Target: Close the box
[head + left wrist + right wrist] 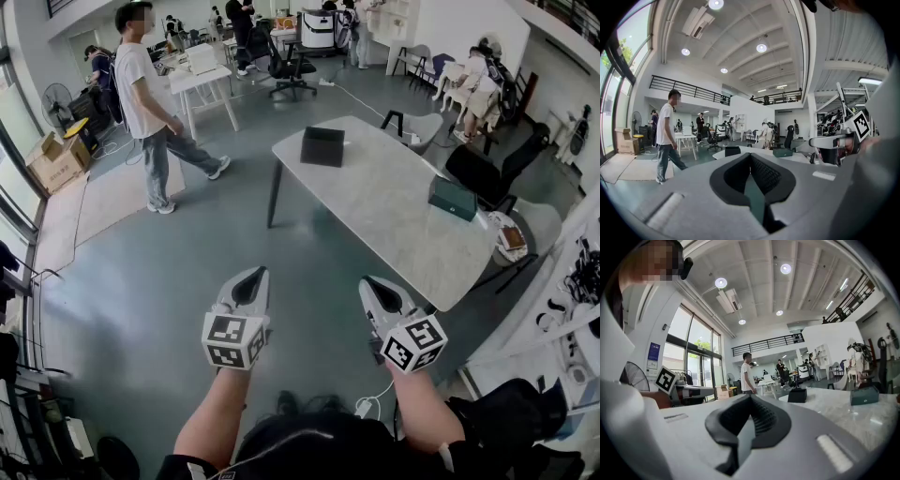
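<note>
Left gripper [251,277]: my jaws pressed together, nothing between, touched nothing, over floor [141,300].
Right gripper [375,286]: same, empty.
Black box [322,146]: sat on white table [375,192], well apart from both grippers.
Teal box [453,197]: by table's right edge.

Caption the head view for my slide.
Left tool and right tool, shut and empty, short of the white table bearing a black box and a green box.
</note>
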{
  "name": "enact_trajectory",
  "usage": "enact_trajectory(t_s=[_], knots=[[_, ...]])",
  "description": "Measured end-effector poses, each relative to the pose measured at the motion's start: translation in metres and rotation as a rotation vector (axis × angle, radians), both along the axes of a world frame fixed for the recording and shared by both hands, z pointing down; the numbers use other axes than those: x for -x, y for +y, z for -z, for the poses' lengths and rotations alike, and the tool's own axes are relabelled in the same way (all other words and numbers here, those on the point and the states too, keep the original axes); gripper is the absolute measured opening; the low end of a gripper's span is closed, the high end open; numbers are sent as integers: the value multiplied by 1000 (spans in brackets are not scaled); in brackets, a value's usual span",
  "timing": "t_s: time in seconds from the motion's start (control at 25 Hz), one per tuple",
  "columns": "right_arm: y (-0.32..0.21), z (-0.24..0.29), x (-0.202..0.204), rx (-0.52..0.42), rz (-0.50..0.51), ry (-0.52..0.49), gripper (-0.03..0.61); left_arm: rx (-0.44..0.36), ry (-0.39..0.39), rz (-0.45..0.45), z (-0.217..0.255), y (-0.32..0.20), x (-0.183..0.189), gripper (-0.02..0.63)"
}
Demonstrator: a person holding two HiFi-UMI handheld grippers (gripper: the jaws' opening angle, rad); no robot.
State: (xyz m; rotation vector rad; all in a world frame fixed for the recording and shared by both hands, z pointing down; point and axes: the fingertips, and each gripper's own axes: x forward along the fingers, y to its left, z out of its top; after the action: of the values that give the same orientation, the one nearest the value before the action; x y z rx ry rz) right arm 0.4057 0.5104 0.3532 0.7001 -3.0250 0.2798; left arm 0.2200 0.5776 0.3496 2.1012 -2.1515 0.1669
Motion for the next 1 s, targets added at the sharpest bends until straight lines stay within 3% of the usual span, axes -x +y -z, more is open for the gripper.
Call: enact_trajectory(t_s=[0.32, 0.68, 1.0], knots=[[2, -8, 11, 7, -16, 9, -2, 16, 11, 1, -12, 6, 17, 11], [13, -44, 33, 129, -36, 83, 0, 37, 39, 5, -29, 25, 51, 11], [28, -47, 72, 122, -61, 95, 0, 23, 63, -16, -36, 38, 92, 11]])
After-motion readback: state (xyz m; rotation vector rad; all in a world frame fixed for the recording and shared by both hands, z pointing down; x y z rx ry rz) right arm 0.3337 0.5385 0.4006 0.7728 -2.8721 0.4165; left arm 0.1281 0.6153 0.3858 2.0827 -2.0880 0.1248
